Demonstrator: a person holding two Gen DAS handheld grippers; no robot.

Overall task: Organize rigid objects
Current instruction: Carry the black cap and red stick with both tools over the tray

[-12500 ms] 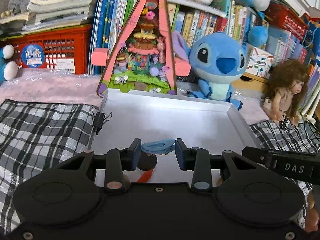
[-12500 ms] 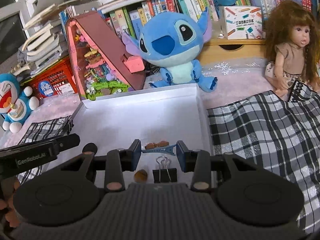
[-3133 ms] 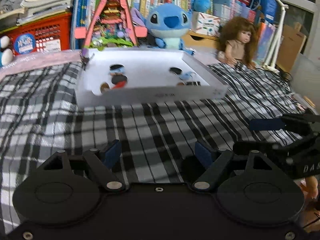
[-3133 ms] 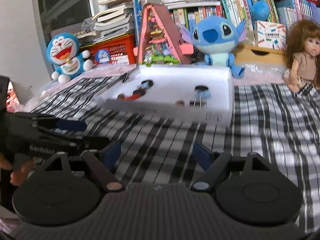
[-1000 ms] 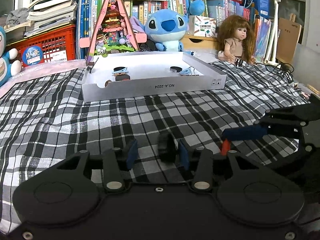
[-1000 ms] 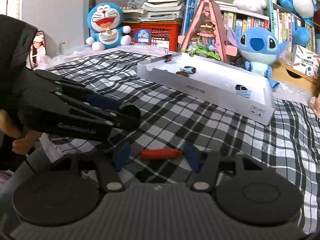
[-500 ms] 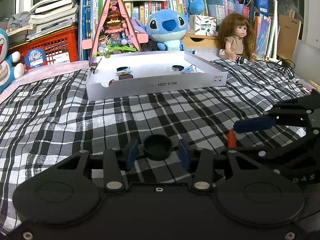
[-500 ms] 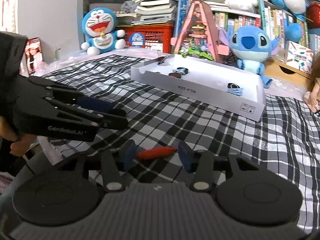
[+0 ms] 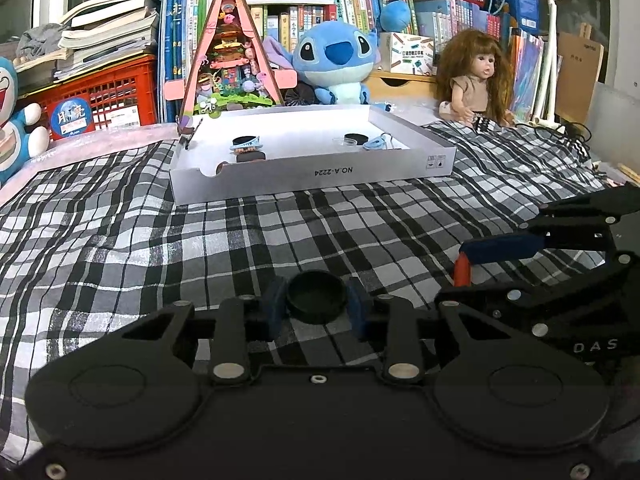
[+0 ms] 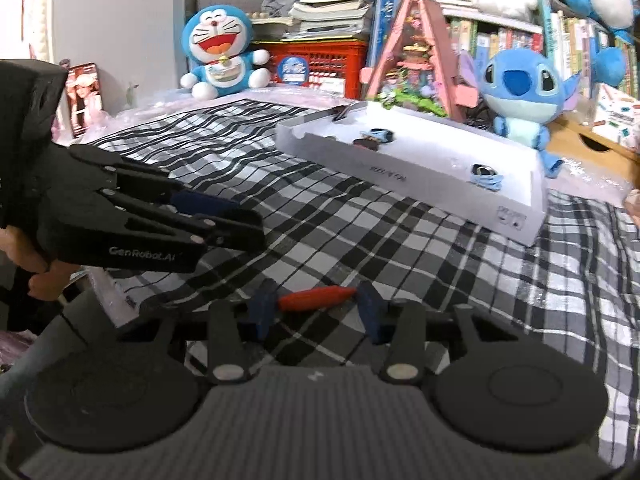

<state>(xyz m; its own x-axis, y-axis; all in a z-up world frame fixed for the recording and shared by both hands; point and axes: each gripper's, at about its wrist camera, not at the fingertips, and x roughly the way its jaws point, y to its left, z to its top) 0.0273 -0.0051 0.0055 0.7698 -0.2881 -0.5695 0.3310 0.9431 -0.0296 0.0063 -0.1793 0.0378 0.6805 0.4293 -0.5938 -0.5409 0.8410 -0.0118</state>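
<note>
My left gripper (image 9: pixel 317 314) hangs low over the checked cloth, its jaws closing, with both blue pads against the sides of a round black cap (image 9: pixel 316 295). The jaws of my right gripper (image 10: pixel 315 312) are closing too, and a short red stick (image 10: pixel 316 298) spans crosswise between its pads, end to end. In the left wrist view the right gripper (image 9: pixel 466 258) shows at the right with the red stick (image 9: pixel 460 274). Further back lies the white box tray (image 9: pixel 312 174), also the tray (image 10: pixel 400 178), holding black caps, blue hair clips and a binder clip.
Black-and-white checked cloth (image 9: pixel 200 248) covers the surface up to the tray. Behind the tray stand a pink triangular toy house (image 9: pixel 230 60), a blue plush (image 9: pixel 336 64) and a doll (image 9: pixel 474 84). A red crate (image 9: pixel 104 100) and a blue-and-white plush (image 10: pixel 220 52) sit left.
Both pairs of jaws have narrowed onto what lies between them: the left onto the black cap, the right onto the red stick. The cap turned from on edge to flat.
</note>
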